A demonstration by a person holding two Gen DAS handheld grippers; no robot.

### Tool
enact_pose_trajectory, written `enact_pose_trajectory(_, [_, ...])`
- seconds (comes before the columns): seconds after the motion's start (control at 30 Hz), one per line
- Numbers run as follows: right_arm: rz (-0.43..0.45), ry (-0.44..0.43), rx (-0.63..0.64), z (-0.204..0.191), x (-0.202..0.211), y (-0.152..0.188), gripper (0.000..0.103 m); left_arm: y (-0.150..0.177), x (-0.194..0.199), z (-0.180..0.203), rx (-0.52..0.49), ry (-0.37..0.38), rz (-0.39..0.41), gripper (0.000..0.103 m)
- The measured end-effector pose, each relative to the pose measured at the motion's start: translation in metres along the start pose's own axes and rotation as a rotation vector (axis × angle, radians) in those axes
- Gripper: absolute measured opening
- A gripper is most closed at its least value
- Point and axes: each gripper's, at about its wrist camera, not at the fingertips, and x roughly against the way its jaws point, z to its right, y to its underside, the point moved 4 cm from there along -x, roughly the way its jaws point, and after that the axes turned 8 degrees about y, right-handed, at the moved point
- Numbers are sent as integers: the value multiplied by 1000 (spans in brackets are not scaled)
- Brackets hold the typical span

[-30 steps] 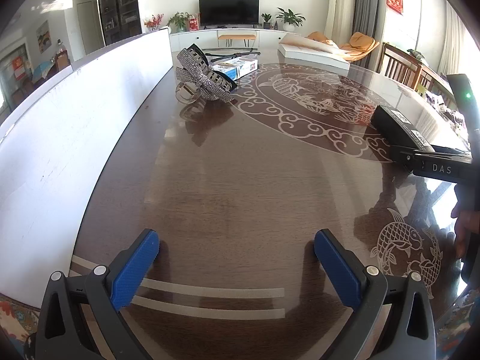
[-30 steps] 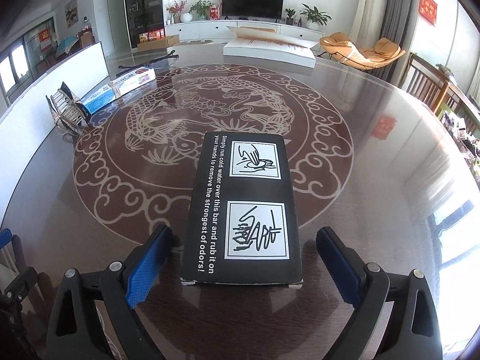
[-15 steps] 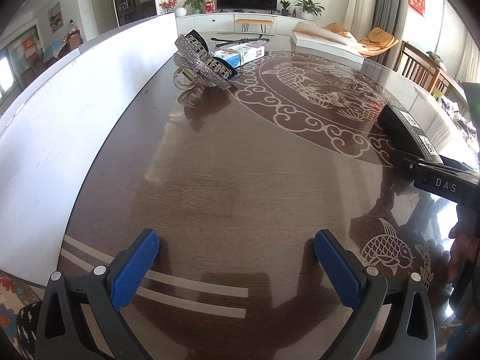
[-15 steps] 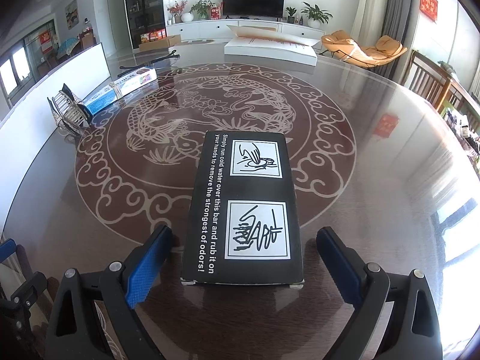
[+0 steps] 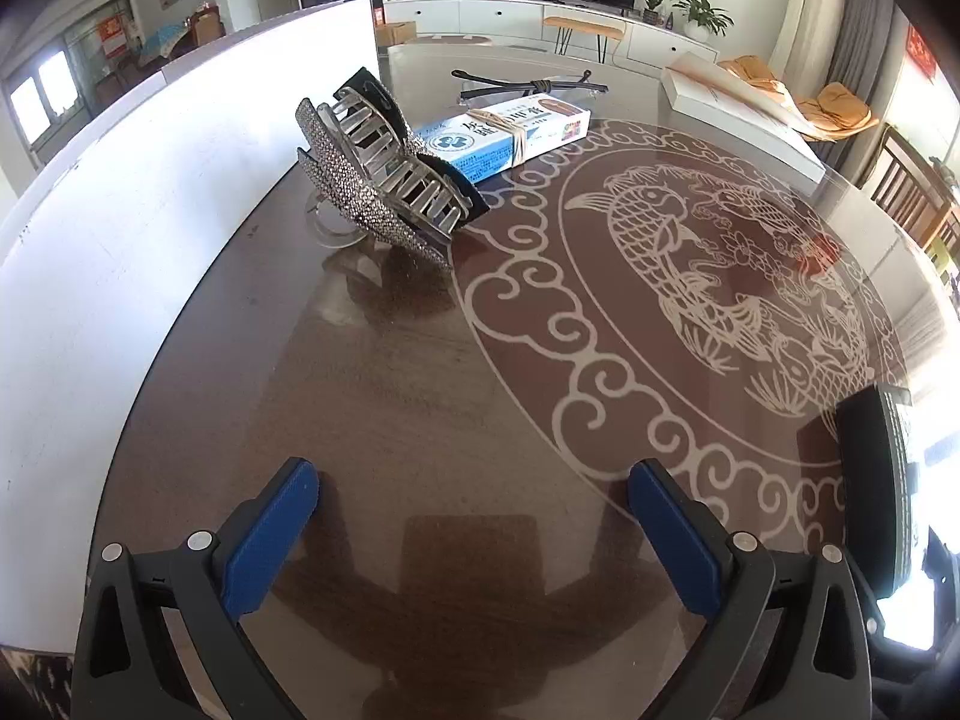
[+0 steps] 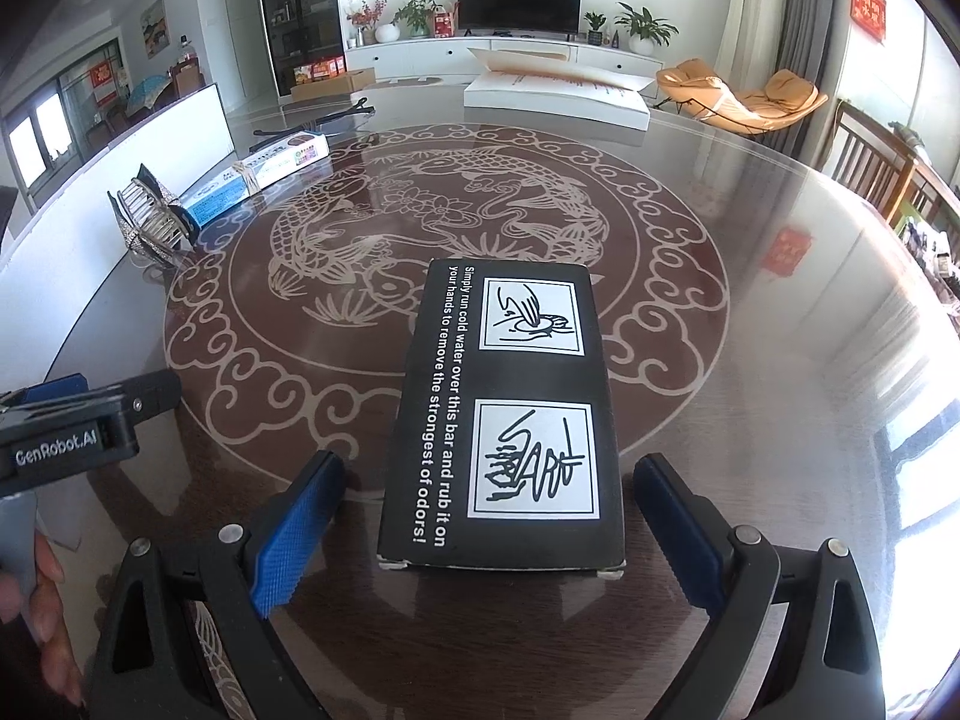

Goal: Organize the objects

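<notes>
A black box with white print [image 6: 504, 420] lies flat on the dark glass-topped table [image 6: 750, 360]. My right gripper [image 6: 489, 480] is open, its blue pads on either side of the box's near end with a gap on both sides. My left gripper [image 5: 474, 498] is open and empty, low over bare table. Ahead of it to the left, a rhinestone hair claw [image 5: 384, 174] stands with a blue-and-white carton [image 5: 510, 132] just behind it. The right wrist view also shows the hair claw [image 6: 150, 222], the carton [image 6: 264, 174] and the left gripper [image 6: 78, 420]. The black box [image 5: 870, 480] reaches the left view's right edge.
A white upright board [image 5: 150, 210] runs along the table's left side. A thin black clip [image 5: 528, 84] lies beyond the carton, and a large white flat box [image 6: 558, 96] sits at the far edge. A hand [image 6: 36, 600] holds the left gripper. Wooden chairs [image 6: 876, 162] stand on the right.
My left gripper has advanced across the table toward the hair claw, which now looks much larger and nearer. In the right wrist view it has come further in from the left. The right gripper has barely moved.
</notes>
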Motion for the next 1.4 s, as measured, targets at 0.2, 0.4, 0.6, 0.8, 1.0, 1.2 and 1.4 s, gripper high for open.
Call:
enact_pose_trajectory(0.2, [2,-11,-5,2,1,0,97,-34,-18,-7,65,-41,34,103])
enact_pose_trajectory(0.4, [3,-18,-4,2,1,1,98,-39,-20,-9,73,-52,70,103])
enact_pose_trajectory(0.6, [5,-27,-6,2,1,1,98,-41,-20,-9,77,-58,89,103])
enact_pose_trajectory(0.8, [7,-36,-7,3,2,1,98,-44,-22,-10,89,-65,89,103])
enact_pose_trajectory(1.0, [9,-44,-11,4,2,1,98,-64,-32,-12,157,-104,78,103])
enact_pose_trajectory(1.2, [10,-49,-13,5,3,1,98,-88,-45,-21,296,-177,53,103])
enact_pose_trajectory(1.4, [11,-54,-11,4,3,1,98,-106,-53,-39,317,-192,60,103])
